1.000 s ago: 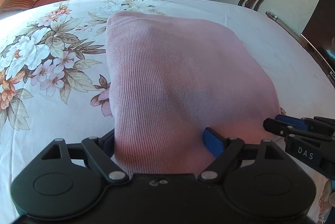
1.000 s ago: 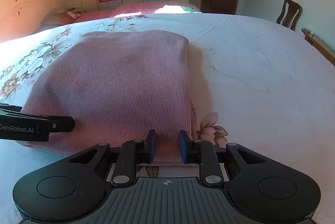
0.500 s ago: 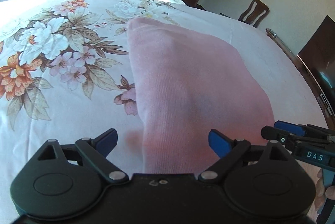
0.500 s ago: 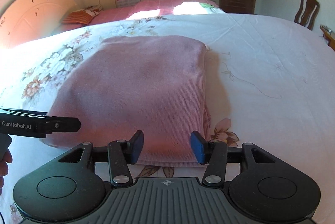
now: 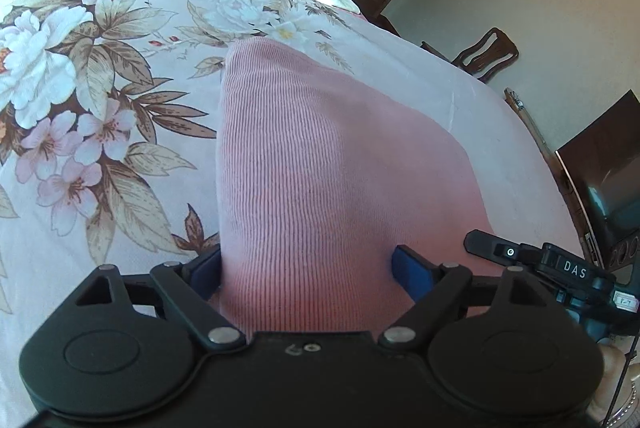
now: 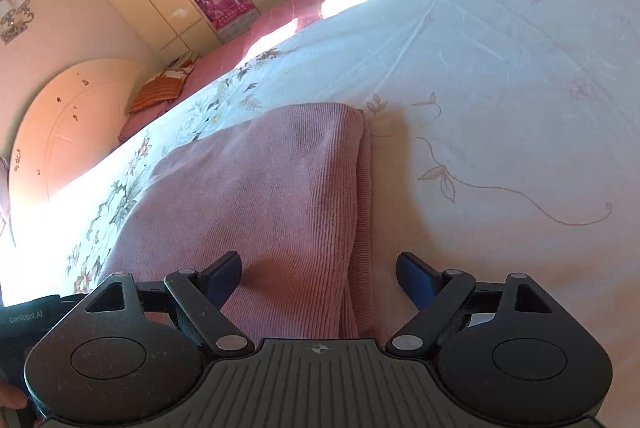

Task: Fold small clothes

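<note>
On the bed (image 5: 120, 188), amid its floral print: one pink ribbed garment (image 5: 320, 188), folded to a rectangle, lying flat. Left gripper (image 5: 306, 266): jaws apart, straddling the garment's near edge. Right gripper (image 6: 318, 278): jaws apart over the garment's near right corner, layered side edge between them. Step in hand, by judgement: regrasping for another fold. Next move requires closing on every layer together.

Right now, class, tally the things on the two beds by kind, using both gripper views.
Pink knitted garment: 1
Floral bedspread: 1
Striped orange pillow: 1
Total: 3
</note>
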`<state>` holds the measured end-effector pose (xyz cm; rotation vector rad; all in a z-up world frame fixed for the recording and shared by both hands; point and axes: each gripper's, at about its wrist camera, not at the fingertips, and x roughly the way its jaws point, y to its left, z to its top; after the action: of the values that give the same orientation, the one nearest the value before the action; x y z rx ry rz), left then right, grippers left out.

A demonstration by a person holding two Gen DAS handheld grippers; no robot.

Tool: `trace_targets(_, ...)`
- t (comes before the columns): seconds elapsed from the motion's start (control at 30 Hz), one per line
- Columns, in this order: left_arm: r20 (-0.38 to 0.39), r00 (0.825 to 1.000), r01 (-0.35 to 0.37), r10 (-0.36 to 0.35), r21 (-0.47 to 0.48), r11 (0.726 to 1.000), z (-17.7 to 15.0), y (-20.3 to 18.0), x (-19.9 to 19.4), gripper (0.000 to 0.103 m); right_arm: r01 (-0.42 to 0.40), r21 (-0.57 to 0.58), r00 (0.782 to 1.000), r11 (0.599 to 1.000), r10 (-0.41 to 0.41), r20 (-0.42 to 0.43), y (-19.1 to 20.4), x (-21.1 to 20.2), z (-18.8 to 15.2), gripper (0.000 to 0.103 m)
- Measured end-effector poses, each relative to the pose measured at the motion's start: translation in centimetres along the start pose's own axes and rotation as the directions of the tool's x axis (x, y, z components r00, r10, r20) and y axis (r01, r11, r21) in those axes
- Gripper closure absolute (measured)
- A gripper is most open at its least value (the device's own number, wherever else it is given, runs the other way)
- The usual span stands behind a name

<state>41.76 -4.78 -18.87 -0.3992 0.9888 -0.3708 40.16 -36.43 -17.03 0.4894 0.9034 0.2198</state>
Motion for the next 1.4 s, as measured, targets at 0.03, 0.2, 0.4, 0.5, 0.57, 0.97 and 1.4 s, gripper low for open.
trace_targets(0.03, 0.009, 1.0, 0.011, -0.011, -0.002, 1.0, 0.0, 0.1, 0.3, 0.016, -0.017, 0.008, 1.0, 1.0, 0.017, 0.003, -0.2, 0.0, 0.3, 0.019)
trace_targets(0.2, 0.024, 1.0, 0.009, -0.01, 0.037, 0.999, -0.3, -0.5, 0.3, 0.034, -0.03, -0.075, 0.999, 0.997, 0.027, -0.037, 1.0, 0.5, 0.1, 0.035)
trace_targets(0.4, 0.076, 0.997, 0.017, -0.023, 0.079, 0.997, 0.0, -1.7, -1.8, 0.065, -0.095, -0.01, 0.994, 0.995, 0.095, -0.05, 1.7, -0.3, 0.0, 0.079)
trace_targets(0.5, 0.116, 0.992, 0.038, -0.045, 0.064, 0.997, 0.3, -1.7, -3.9, 0.066, -0.148, -0.027, 0.989, 0.989, 0.147, -0.018, 3.9, -1.9, 0.5, 0.079)
trace_targets(0.57, 0.146, 0.988, 0.038, -0.047, 0.066, 0.997, 0.8, -1.1, -5.8, 0.066, -0.173, -0.054, 0.985, 0.984, 0.173, -0.005, 5.8, -2.8, 0.8, 0.08)
trace_targets(0.97, 0.27, 0.96, -0.098, 0.068, 0.098, 0.99, 3.7, 11.4, -19.5, 0.066, -0.305, -0.159, 0.952, 0.939, 0.305, -0.027, 23.0, 2.8, -3.5, 0.08)
trace_targets(1.4, 0.252, 0.944, -0.239, 0.213, 0.078, 0.968, 5.6, 27.1, -21.8, 0.062, -0.253, -0.197, 0.967, 0.947, 0.242, -0.078, 35.1, 16.6, -9.0, 0.08)
